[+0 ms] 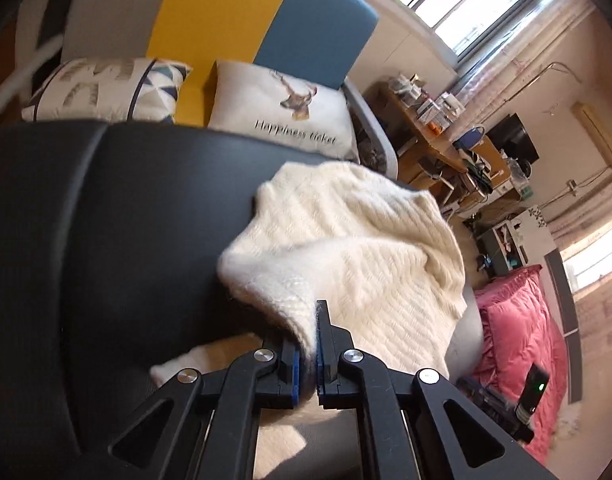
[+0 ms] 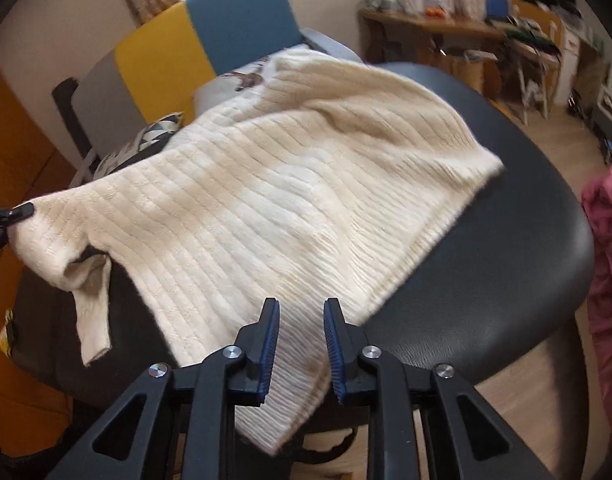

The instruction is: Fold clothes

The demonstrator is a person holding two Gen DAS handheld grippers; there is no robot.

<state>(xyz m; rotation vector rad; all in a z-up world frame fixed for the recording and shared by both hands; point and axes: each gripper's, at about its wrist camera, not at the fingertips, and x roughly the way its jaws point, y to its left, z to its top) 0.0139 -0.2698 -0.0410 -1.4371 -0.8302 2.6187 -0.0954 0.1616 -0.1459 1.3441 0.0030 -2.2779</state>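
Observation:
A cream knitted sweater point(image 1: 358, 240) lies spread over a black padded surface point(image 1: 105, 220). My left gripper point(image 1: 306, 340) is shut on a fold of its edge and holds that part lifted. In the right wrist view the sweater point(image 2: 285, 184) covers most of the black surface point(image 2: 498, 280), and the left gripper point(image 2: 9, 216) shows at the left border pinching a raised corner beside a dangling sleeve point(image 2: 91, 312). My right gripper point(image 2: 300, 310) hovers over the near hem. Its jaws stand apart with flat knit showing between them, and the pads do not press on it.
Behind the surface stands a sofa with yellow and blue panels point(image 1: 265, 20) and printed pillows point(image 1: 281, 108). A cluttered wooden desk point(image 1: 426, 128) and a pink quilt point(image 1: 522, 328) lie to the right. In the right wrist view there is wooden floor point(image 2: 546, 380) and pink fabric point(image 2: 606, 240).

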